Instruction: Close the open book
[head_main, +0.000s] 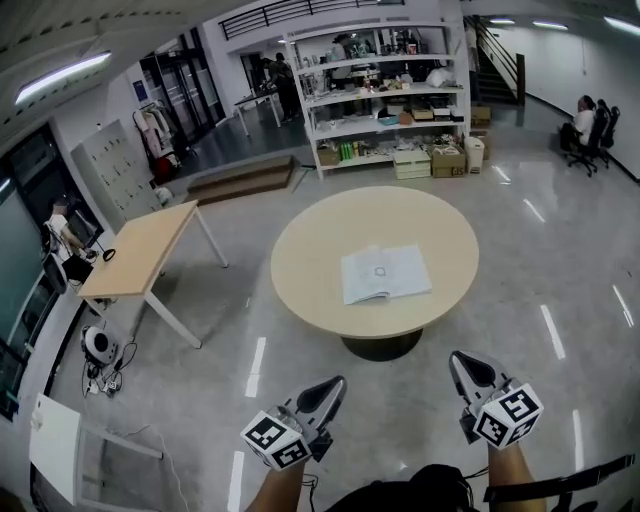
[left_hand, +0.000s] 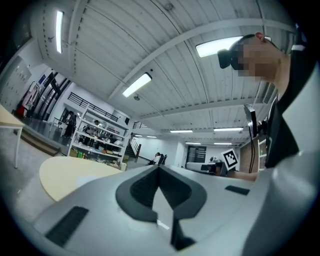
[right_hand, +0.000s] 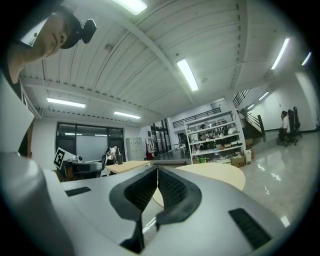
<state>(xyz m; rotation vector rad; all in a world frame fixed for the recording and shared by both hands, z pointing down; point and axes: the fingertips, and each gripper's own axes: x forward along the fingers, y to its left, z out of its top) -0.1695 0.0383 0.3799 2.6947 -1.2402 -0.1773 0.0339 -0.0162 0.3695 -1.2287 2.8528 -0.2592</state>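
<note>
An open white book (head_main: 385, 273) lies flat on the near part of a round beige table (head_main: 320, 240). My left gripper (head_main: 332, 388) and right gripper (head_main: 461, 364) hang over the floor short of the table, both pointing toward it and well apart from the book. Both are shut with nothing between the jaws. In the left gripper view the shut gripper (left_hand: 159, 166) fills the lower frame, with the table (left_hand: 60, 175) ahead at left. In the right gripper view the shut gripper (right_hand: 156, 169) points at the table (right_hand: 220, 175). The book is hard to make out in either gripper view.
A rectangular wooden table (head_main: 140, 250) stands at the left. White shelving (head_main: 385, 95) full of boxes lines the back wall, with low steps (head_main: 245, 178) beside it. A person sits on a chair (head_main: 590, 130) at far right. Cables and a device (head_main: 100, 350) lie on the floor at left.
</note>
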